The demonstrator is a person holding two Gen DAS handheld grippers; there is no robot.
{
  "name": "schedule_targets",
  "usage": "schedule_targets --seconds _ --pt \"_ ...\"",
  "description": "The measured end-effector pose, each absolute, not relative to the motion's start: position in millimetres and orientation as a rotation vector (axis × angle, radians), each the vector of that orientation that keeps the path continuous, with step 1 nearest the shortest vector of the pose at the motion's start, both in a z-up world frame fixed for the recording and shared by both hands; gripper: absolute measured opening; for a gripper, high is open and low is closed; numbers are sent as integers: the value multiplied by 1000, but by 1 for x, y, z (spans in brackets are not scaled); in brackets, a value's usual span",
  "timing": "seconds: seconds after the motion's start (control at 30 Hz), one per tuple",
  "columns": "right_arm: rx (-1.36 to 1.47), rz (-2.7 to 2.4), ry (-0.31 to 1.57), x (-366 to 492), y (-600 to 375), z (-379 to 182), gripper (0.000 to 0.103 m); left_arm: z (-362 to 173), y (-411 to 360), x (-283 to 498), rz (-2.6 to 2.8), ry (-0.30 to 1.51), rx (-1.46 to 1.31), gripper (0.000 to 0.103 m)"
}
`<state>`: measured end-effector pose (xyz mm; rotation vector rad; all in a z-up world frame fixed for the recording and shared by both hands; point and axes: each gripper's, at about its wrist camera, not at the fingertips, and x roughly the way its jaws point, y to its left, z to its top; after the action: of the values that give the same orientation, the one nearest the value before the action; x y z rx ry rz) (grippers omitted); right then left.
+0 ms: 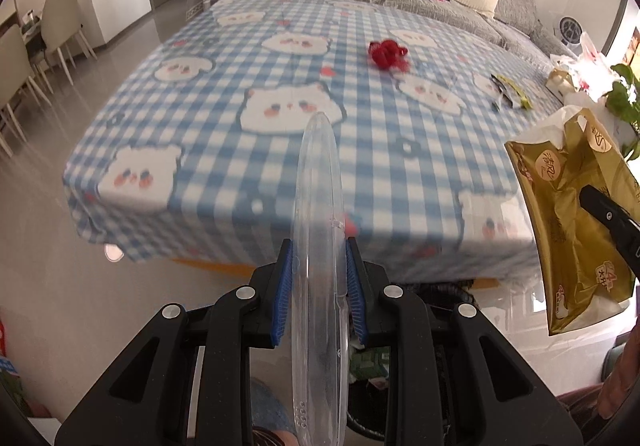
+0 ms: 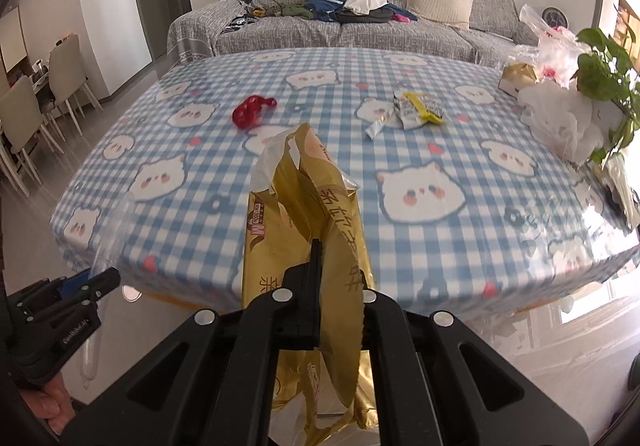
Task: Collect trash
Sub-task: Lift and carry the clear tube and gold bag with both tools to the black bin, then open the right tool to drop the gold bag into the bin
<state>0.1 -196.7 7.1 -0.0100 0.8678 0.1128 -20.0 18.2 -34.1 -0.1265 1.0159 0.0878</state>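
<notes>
Living room with grey sofa (image 2: 360,29), blue checked desk (image 1: 224,173) bearing red wrapper (image 2: 252,110) and yellow packet (image 2: 418,109), left gripper (image 1: 320,270) clamping clear plastic lid (image 1: 318,246), right gripper (image 2: 340,266) pinching gold tissue pack (image 2: 304,205) before desk edge

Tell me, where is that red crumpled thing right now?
The red crumpled wrapper lies on the checked tablecloth, left of the yellow-and-white wrappers in the right wrist view, toward the sofa side.

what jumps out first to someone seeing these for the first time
The gold tissue pack pinched in the right gripper fills the near centre, and a clear plastic lid stands edge-on in the left gripper. Beyond them, a red wrapper lies on the blue checked tablecloth.
</notes>
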Motion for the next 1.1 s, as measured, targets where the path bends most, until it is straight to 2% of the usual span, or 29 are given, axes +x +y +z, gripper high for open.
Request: schedule_targets --seconds 0.57,1.1 --pt "5 115 897 -76 -203 -29 2 -67 10 -99 76 1040 -160 25" --pt "-9 117 980 -111 -194 -99 2 -125 8 -122 100 1111 -158 25"
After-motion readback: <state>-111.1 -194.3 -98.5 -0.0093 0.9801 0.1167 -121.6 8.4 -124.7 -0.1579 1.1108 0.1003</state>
